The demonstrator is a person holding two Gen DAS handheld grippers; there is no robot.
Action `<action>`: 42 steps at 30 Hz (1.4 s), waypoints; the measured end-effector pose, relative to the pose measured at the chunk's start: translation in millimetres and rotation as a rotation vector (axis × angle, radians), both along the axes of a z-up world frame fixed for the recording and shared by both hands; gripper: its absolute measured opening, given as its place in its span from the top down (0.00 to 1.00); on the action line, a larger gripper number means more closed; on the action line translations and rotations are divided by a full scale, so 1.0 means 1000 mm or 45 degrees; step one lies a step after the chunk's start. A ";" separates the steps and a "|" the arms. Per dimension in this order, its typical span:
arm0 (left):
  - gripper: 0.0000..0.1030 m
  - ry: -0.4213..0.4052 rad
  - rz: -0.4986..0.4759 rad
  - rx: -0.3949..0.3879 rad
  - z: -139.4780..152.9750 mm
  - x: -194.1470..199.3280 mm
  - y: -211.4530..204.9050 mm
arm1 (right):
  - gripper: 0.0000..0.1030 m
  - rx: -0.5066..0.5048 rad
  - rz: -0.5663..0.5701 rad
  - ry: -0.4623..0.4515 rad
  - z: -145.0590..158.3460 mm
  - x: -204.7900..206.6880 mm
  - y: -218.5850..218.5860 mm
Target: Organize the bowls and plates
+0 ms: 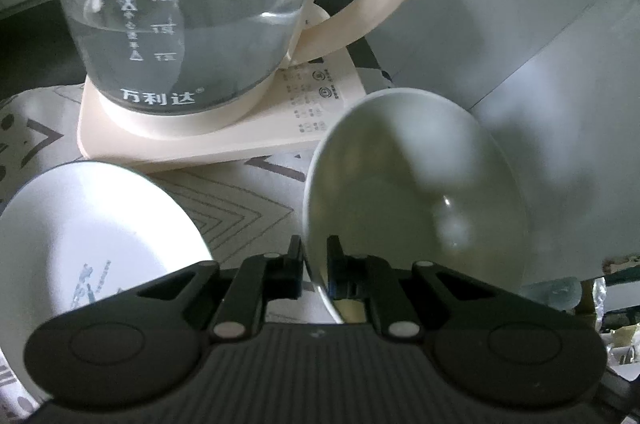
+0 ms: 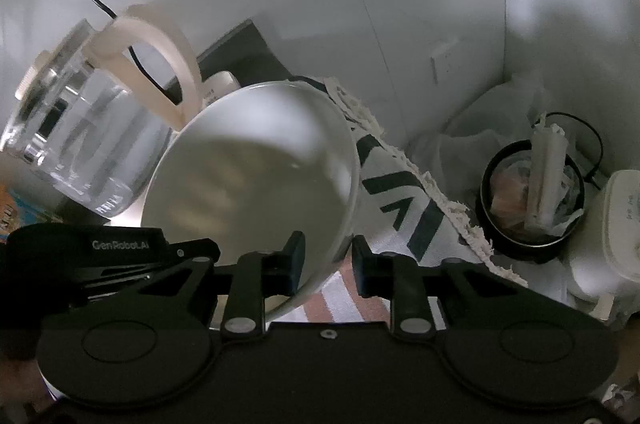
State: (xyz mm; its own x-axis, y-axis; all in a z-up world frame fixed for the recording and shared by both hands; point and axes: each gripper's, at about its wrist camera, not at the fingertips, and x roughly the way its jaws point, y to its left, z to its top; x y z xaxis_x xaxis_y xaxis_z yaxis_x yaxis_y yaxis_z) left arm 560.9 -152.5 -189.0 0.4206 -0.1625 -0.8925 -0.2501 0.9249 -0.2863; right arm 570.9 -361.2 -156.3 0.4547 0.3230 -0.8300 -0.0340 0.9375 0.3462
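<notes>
Two grippers, each on a bowl rim. Left gripper [image 1: 314,264] is clenched on the near rim of a white bowl [image 1: 416,192], one finger inside, one outside; the bowl is lifted and tipped on edge, its mouth turned toward the camera and to the right of the fingers. Right gripper [image 2: 328,260] straddles the lower rim of a second white bowl [image 2: 256,168], also tilted up. Its left finger sits against the inner wall; the right finger seems to stand slightly off the outer wall, so I cannot tell whether the grip is firm.

Low and left of the left gripper lies a white plate [image 1: 96,224] with a faint blue print, flat on the patterned cloth [image 1: 240,208] that covers the desk. Straight ahead stands a glass kettle [image 1: 180,36], part full of water, on its cream base [image 1: 224,140]. To the right of the right gripper, well apart, a black bin [image 2: 532,200] holds paper scraps.

Step in hand, by my reading: carrying bowls to be stacked. Plate not yet touched.

Next move calls for levelling one bowl, setting it down clear of the kettle, then nesting the other inside it without knocking the rims together.
</notes>
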 end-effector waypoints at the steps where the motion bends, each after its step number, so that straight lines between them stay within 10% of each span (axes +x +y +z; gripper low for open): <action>1: 0.91 0.001 0.005 -0.006 0.002 -0.001 0.001 | 0.76 0.002 0.003 -0.007 0.002 -0.002 0.000; 42: 0.91 -0.226 0.165 -0.040 0.118 -0.138 0.057 | 0.76 0.009 0.223 -0.217 0.109 -0.108 0.044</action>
